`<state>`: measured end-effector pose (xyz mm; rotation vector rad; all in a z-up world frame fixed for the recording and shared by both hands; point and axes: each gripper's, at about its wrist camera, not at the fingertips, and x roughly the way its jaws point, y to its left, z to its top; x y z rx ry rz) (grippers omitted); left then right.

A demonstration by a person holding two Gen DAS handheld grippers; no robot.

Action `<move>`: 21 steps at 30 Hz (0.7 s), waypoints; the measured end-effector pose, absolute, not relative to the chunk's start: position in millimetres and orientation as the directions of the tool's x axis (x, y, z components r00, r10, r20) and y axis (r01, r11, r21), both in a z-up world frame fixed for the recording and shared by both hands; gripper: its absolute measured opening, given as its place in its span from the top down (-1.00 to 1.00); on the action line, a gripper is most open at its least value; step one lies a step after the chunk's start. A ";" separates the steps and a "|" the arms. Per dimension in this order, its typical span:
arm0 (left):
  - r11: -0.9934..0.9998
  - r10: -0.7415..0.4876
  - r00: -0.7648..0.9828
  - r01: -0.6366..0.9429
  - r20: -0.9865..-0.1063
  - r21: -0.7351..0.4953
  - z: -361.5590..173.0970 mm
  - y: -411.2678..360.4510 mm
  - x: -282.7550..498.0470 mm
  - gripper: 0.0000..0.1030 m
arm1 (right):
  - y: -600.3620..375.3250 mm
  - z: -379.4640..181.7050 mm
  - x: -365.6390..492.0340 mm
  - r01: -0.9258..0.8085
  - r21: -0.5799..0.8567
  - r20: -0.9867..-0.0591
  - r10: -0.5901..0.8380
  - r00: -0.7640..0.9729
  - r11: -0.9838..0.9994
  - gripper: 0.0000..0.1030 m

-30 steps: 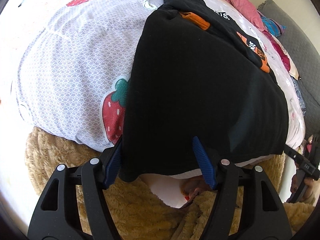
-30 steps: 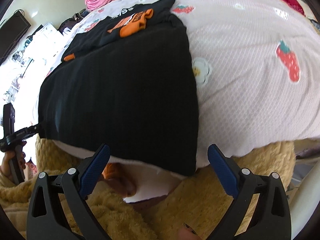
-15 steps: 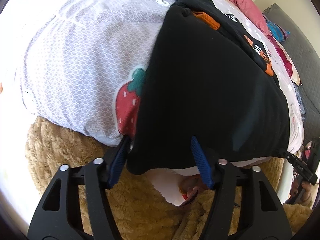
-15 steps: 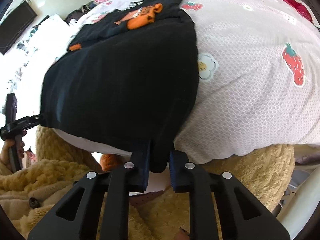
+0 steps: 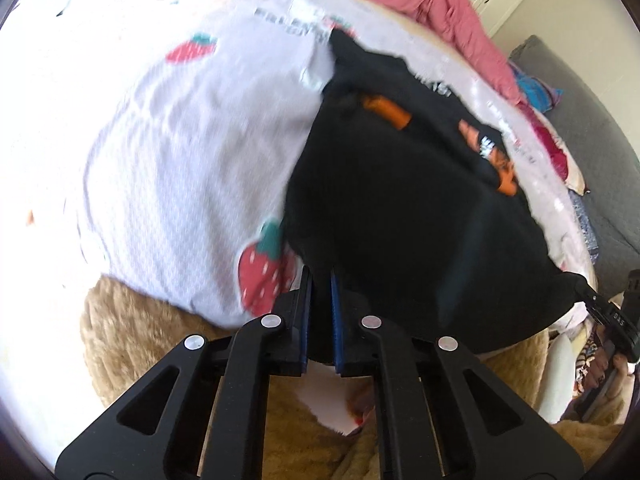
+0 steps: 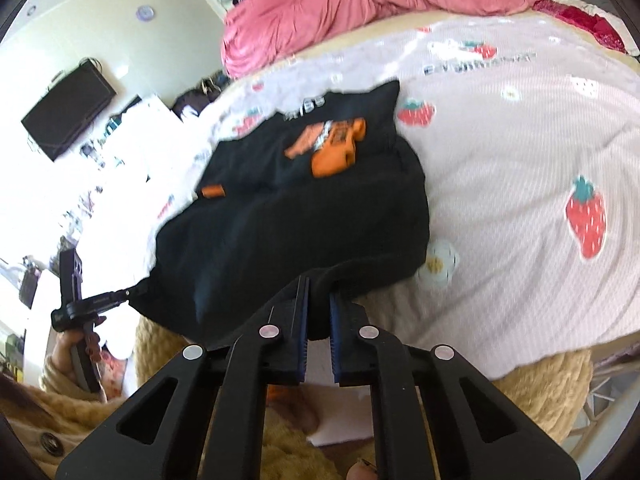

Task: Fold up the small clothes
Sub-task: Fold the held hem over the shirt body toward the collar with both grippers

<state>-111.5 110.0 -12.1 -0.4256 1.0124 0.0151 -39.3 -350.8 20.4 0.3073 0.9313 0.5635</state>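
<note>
A bedroom: a bed (image 6: pixel 520 152) under a pale strawberry-print sheet, a pink quilt (image 6: pixel 340 4) heaped at its far side, a dark screen (image 6: pixel 68 114) on the wall to the left in the right wrist view.

The left tool (image 5: pixel 320 284) is pinched almost shut on the near left corner of the black shirt (image 5: pixel 400 208); its jaws have just been closing, and the dark cloth runs down between the blue pads. The right tool (image 6: pixel 319 290) grips the near right corner the same way, jaws drawn nearly together with a bunch of black fabric between them. Each tool also shows at the edge of the other's view, at its own corner of the hem.

Holding both near corners at once looks like the start of a fold: the hem can be carried level so the cloth stays flat and square as it goes over. The hem hangs slack between the two tools, off the near edge of the bed.

Outward from the tools, the shirt lies across the sheet with its orange print (image 6: pixel 332 144) at the far end, resting on the bed. A tan fleece garment (image 5: pixel 160 344) on the person fills the foreground below the tools. Both views are motion-blurred.
</note>
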 end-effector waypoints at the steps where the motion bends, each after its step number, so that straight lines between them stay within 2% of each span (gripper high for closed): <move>1: 0.916 -0.189 0.548 -0.200 -0.815 -0.347 -8.2 110.8 -110.3 0.95 | -352.5 25.1 -37.0 -0.324 0.481 -0.657 0.580 0.482 0.815 0.85; 11: 0.895 -0.191 0.677 -0.178 -0.711 -0.410 39.5 129.3 -80.4 0.95 | -369.0 67.4 -8.2 -0.340 0.476 -0.544 0.575 0.611 0.811 0.85; 21: 0.886 -0.187 0.760 -0.144 -0.623 -0.441 75.0 134.3 -41.3 0.95 | -368.5 92.5 27.2 -0.345 0.442 -0.483 0.544 0.687 0.828 0.85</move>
